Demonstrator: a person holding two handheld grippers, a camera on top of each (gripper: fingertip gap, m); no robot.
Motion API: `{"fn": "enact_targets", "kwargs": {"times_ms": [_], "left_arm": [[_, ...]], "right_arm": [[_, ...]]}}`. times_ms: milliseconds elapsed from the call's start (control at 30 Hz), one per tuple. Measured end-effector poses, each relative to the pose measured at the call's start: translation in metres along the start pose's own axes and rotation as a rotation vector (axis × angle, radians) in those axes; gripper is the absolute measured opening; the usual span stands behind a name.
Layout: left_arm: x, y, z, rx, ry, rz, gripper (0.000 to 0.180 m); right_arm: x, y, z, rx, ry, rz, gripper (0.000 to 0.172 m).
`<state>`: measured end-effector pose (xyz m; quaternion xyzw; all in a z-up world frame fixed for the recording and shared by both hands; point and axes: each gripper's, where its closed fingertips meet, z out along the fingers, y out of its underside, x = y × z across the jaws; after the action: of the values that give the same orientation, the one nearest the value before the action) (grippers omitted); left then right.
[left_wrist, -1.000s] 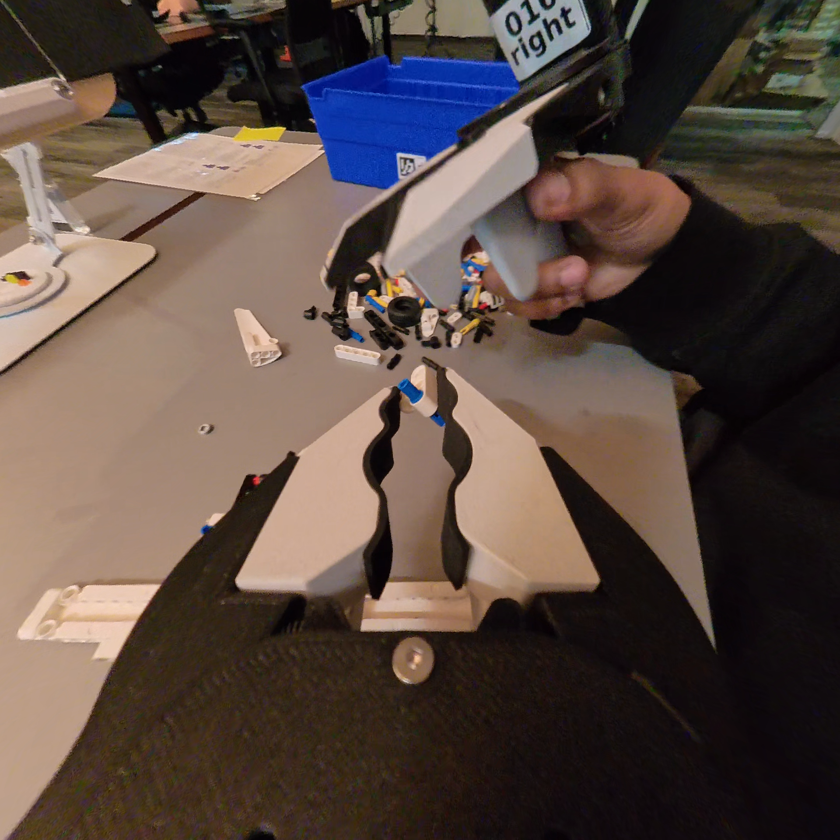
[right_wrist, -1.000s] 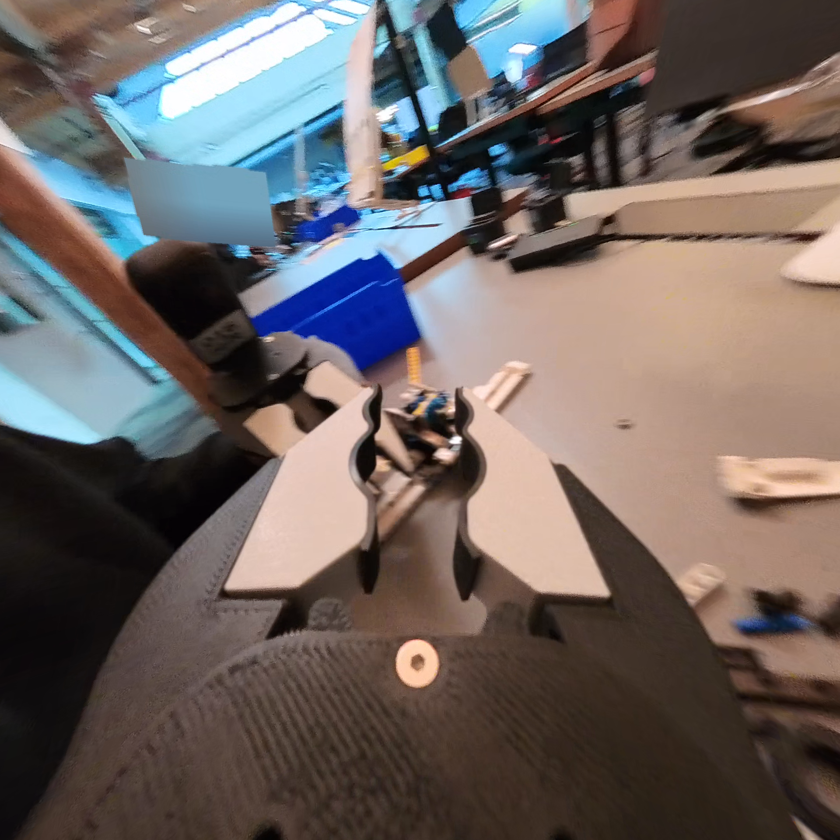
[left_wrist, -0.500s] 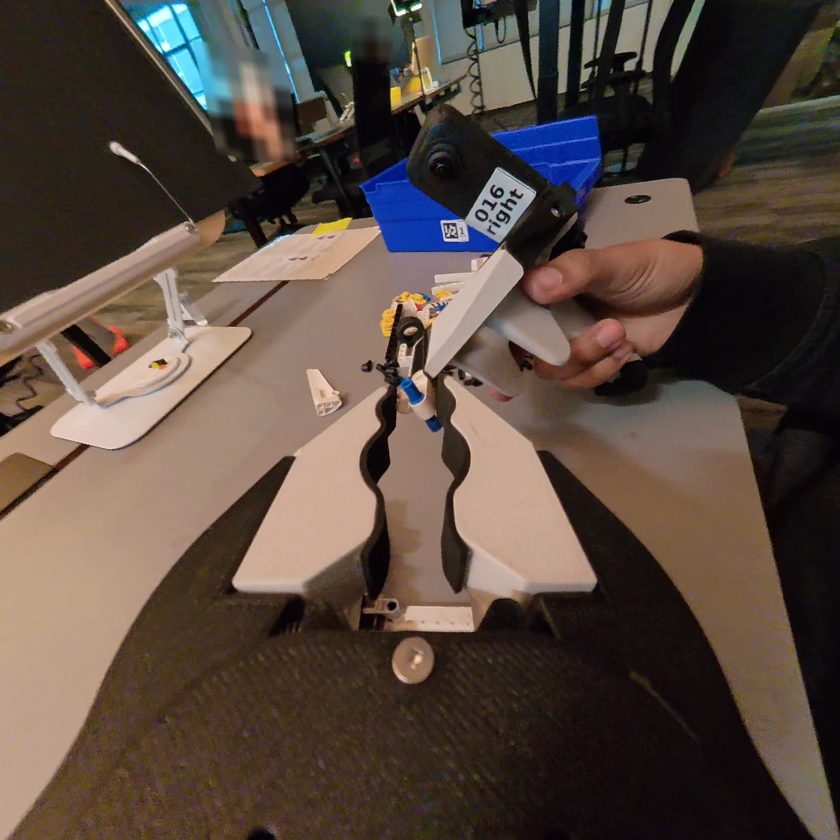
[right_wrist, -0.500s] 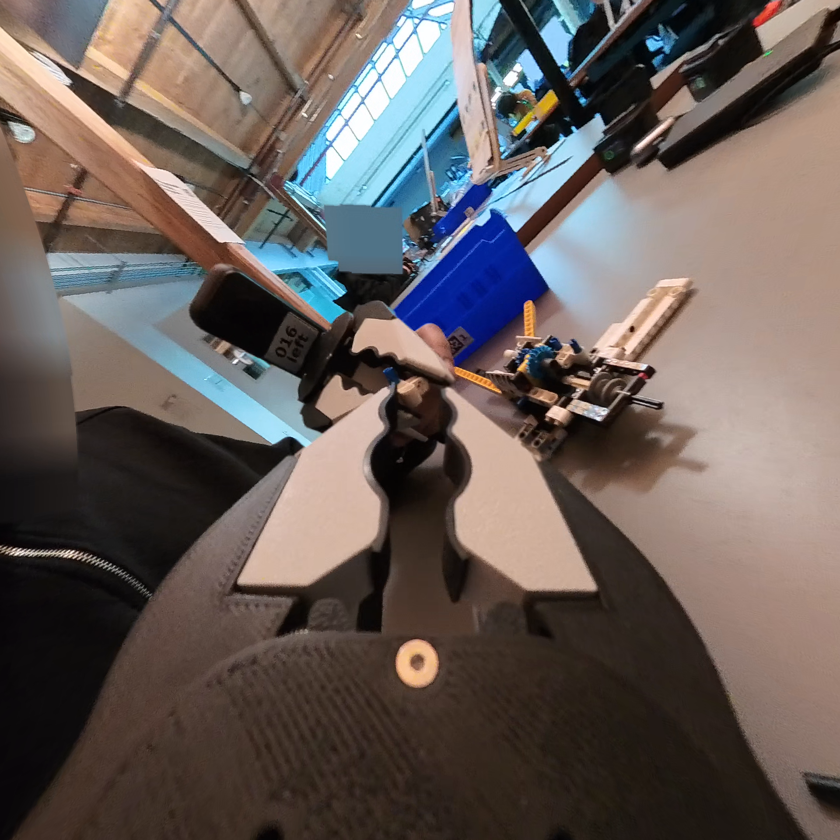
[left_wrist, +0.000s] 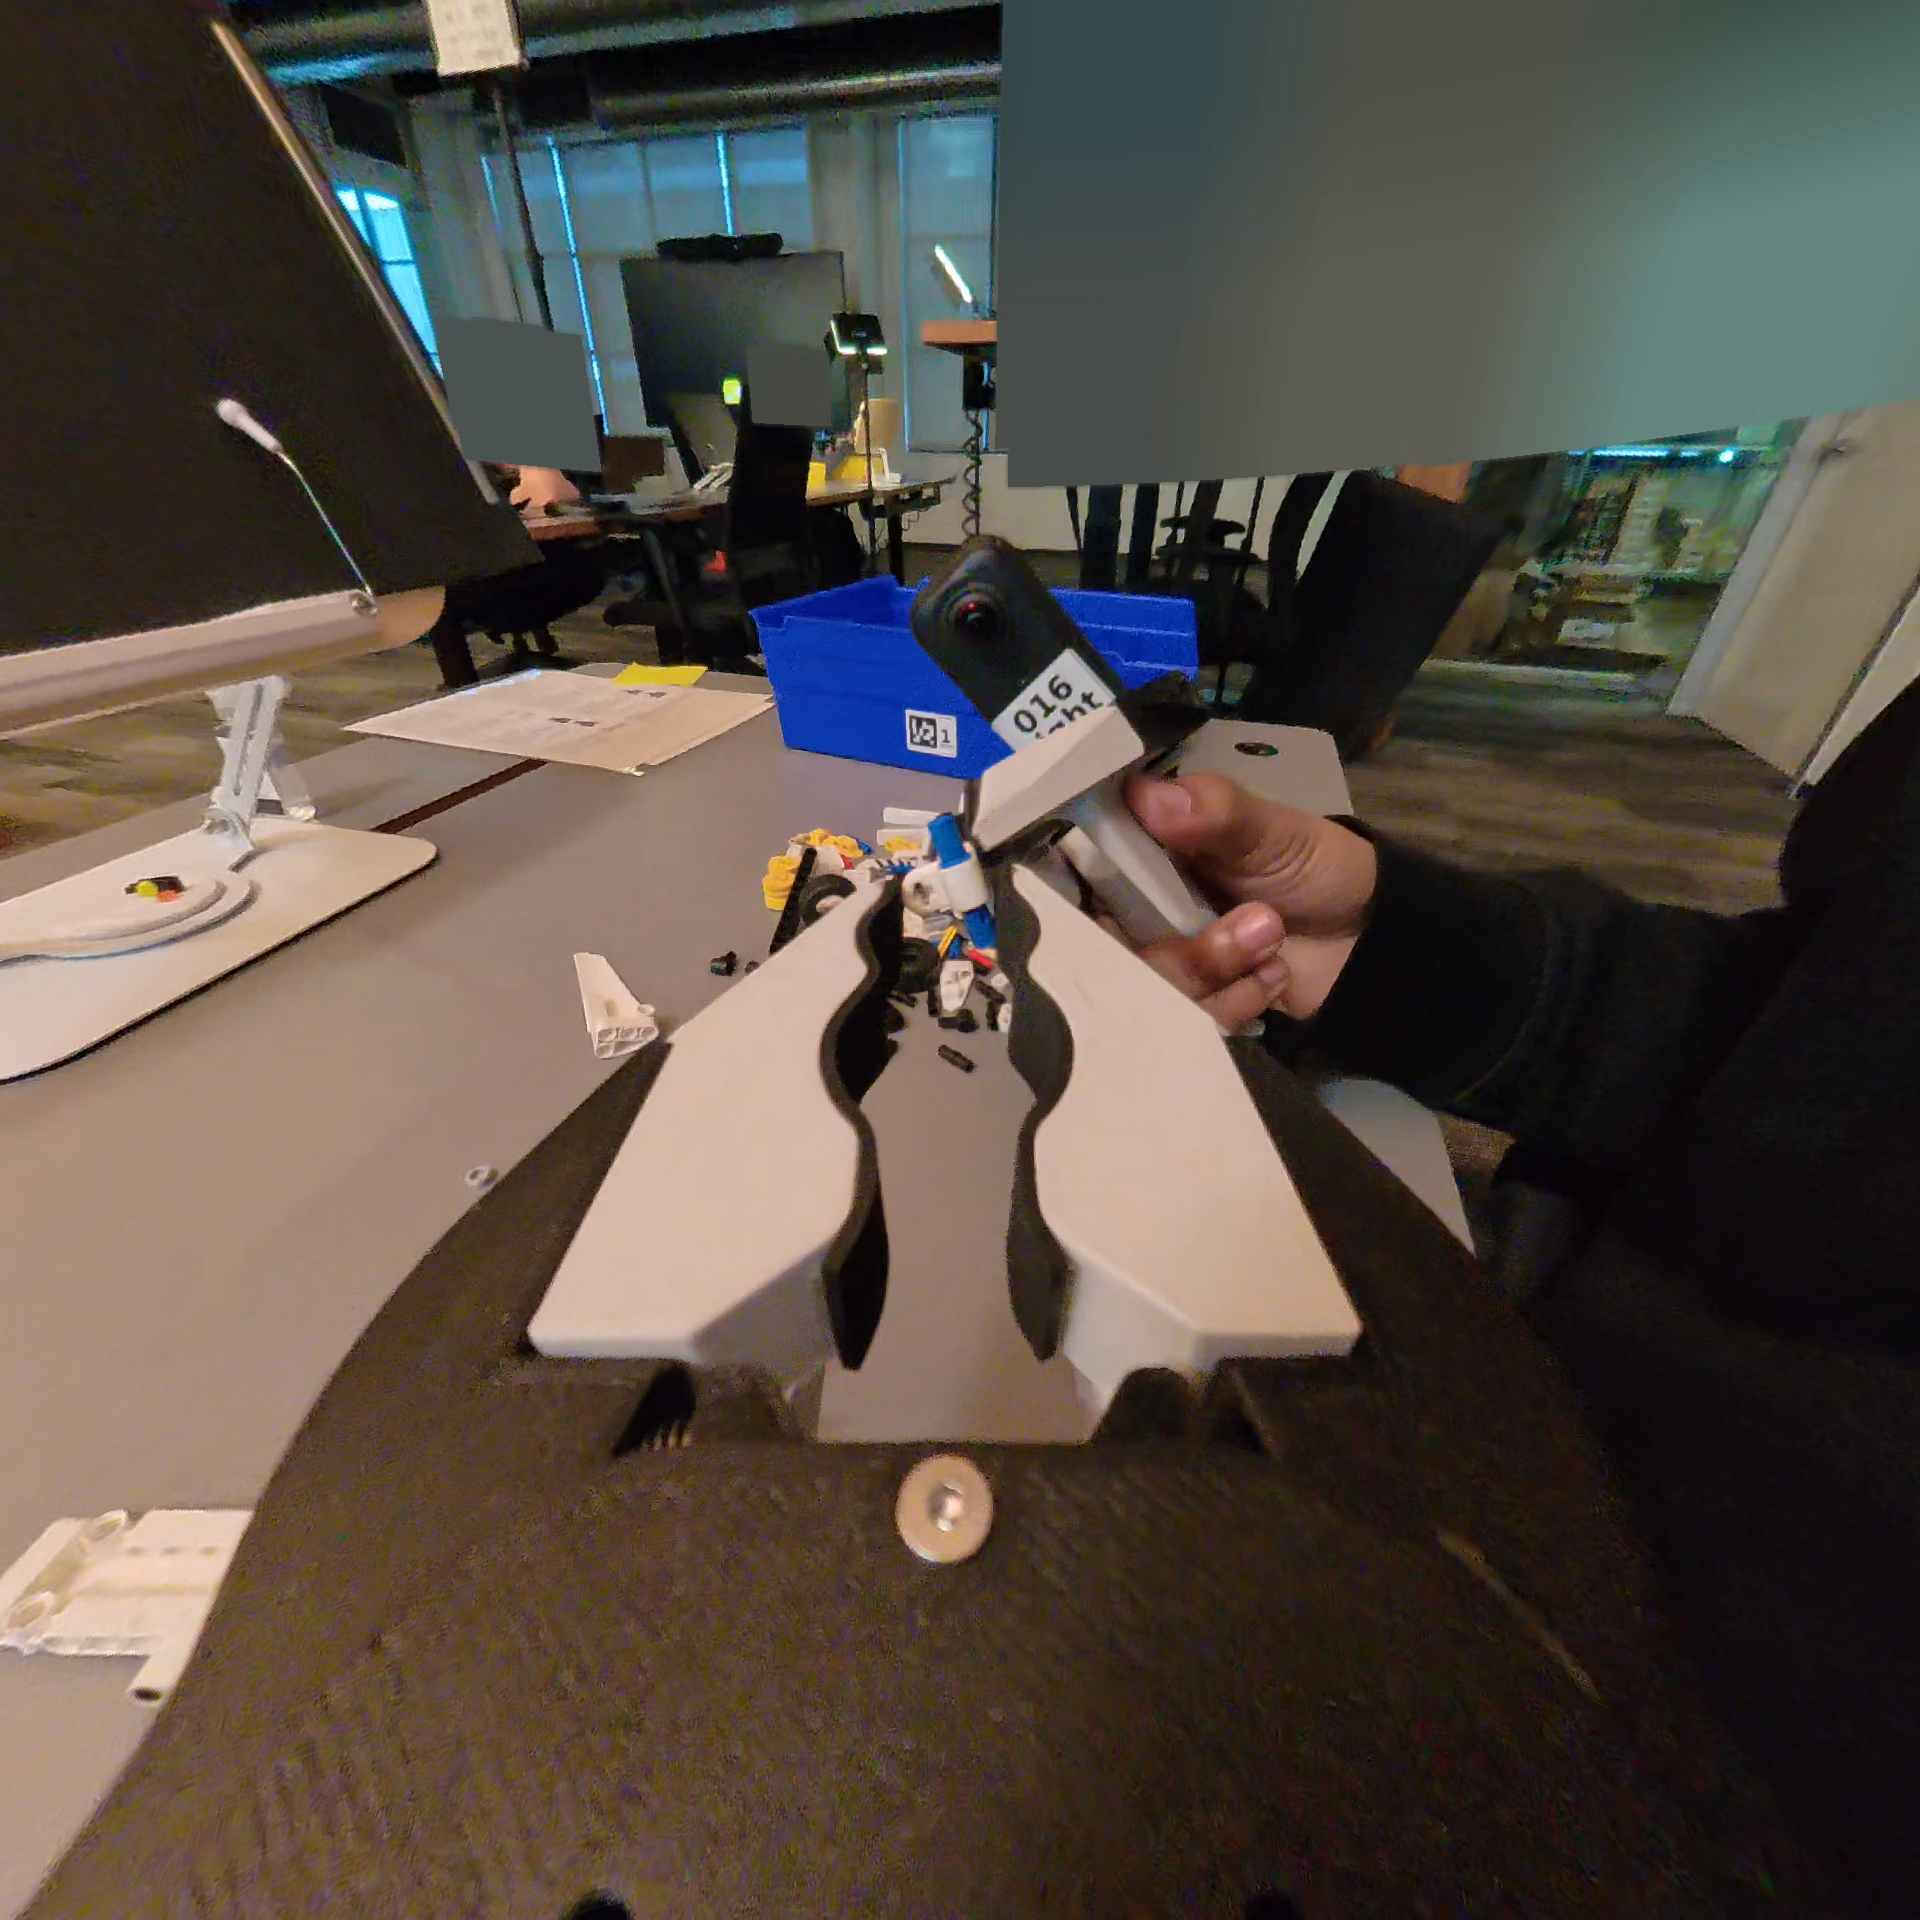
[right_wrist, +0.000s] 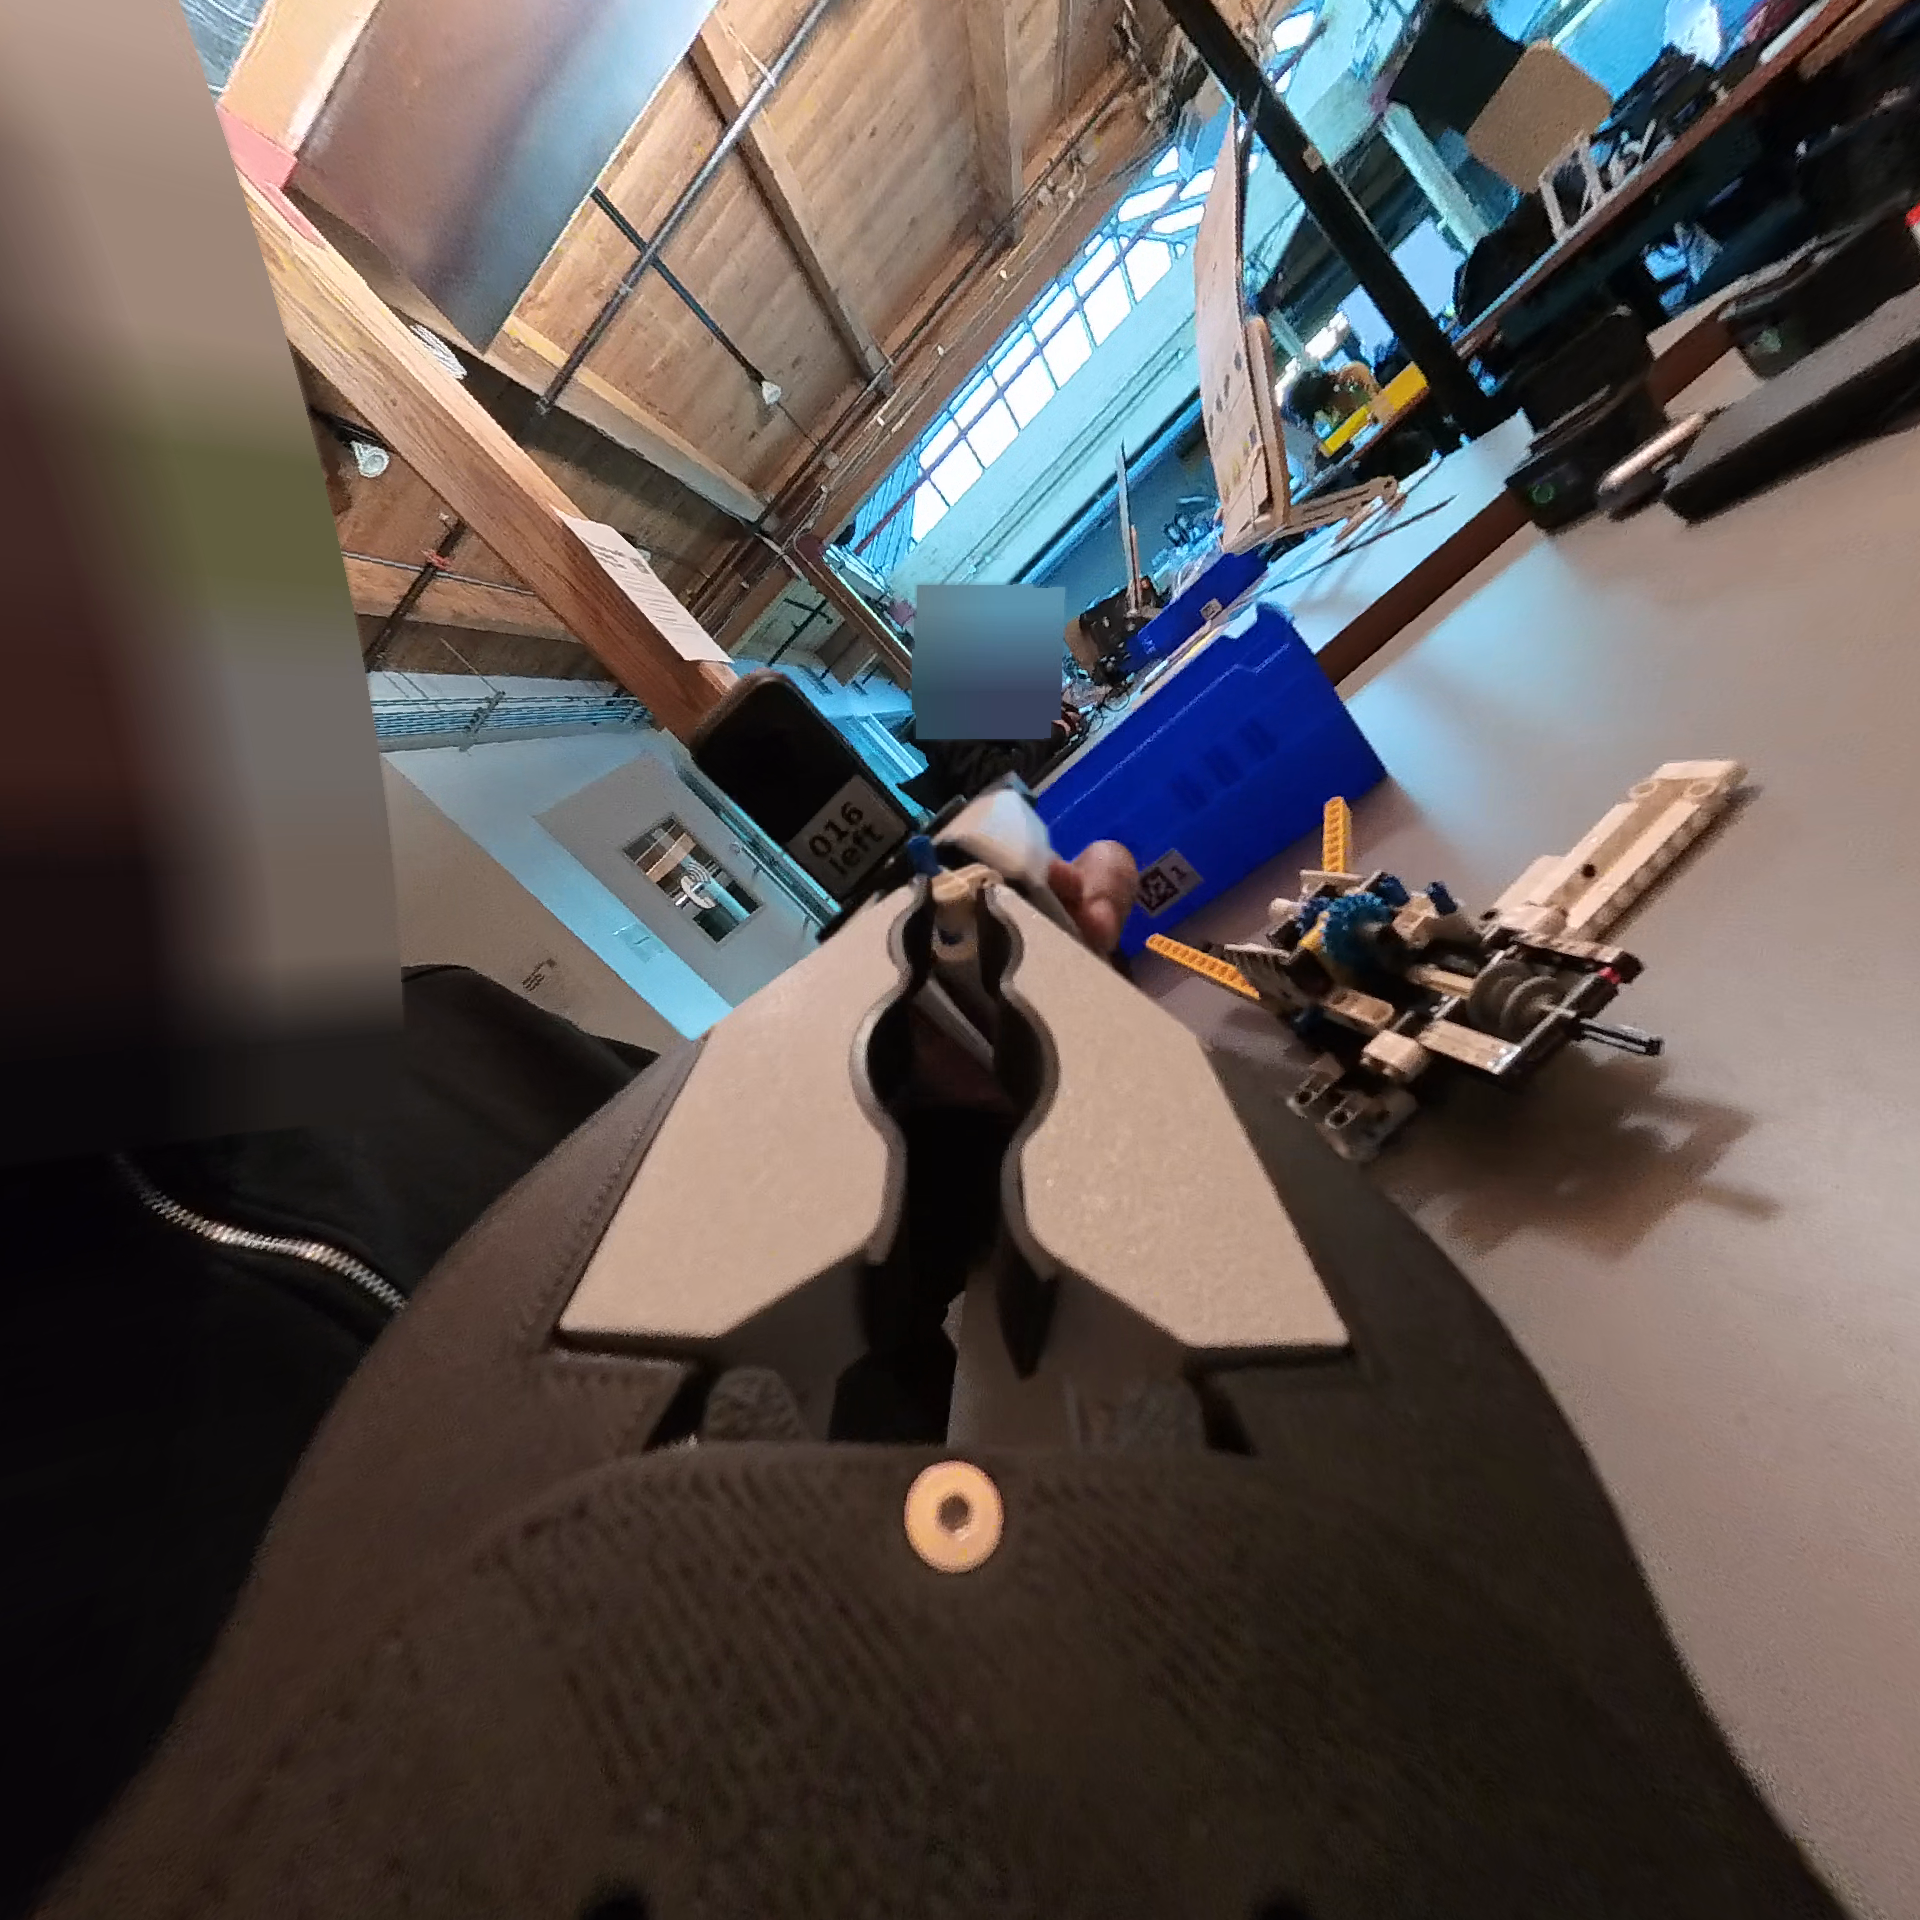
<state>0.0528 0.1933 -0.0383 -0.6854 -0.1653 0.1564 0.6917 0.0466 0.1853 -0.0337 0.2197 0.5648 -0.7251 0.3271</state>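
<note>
My left gripper is shut on a small white connector with blue pins and holds it above the grey table. My right gripper comes in from the upper right, held by a hand, and its tips meet the same piece at its upper blue pin. In the right wrist view my right gripper has its fingertips closed on the white and blue piece. The left gripper shows just behind it.
A pile of small loose parts lies past the fingertips, with a blue bin behind it. A white wedge panel, papers and a stand base are to the left. A partly built model lies right. Left and right tips are no more than a few centimetres apart.
My right gripper moved from over the parts pile to the piece in my left gripper and closed its fingers on it. My left gripper kept its hold and tilted upward.
</note>
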Motion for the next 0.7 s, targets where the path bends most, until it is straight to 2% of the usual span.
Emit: {"fn": "enact_targets", "kwargs": {"times_ms": [167,300,400,500,567,700], "left_arm": [[-0.002,0.001,-0.002,-0.017,0.009,-0.043,0.015],[-0.010,0.004,-0.003,-0.037,-0.050,-0.010,0.014],[-0.021,0.009,-0.005,-0.099,-0.175,0.128,0.014],[-0.017,0.013,-0.001,-0.153,-0.210,0.254,0.014],[-0.011,0.014,0.003,-0.159,-0.203,0.280,0.014],[-0.010,0.014,0.004,-0.163,-0.212,0.287,0.014]], "right_arm": [[0.001,0.002,0.003,0.016,-0.017,0.028,0.006],[0.006,-0.001,0.001,0.026,0.040,-0.016,0.006],[0.012,-0.013,-0.006,0.062,0.166,-0.160,0.019],[0.006,-0.012,-0.002,0.014,0.255,-0.378,0.018],[0.004,-0.007,0.004,-0.029,0.298,-0.480,0.014],[0.006,0.006,0.013,-0.101,0.311,-0.520,0.004]]}}
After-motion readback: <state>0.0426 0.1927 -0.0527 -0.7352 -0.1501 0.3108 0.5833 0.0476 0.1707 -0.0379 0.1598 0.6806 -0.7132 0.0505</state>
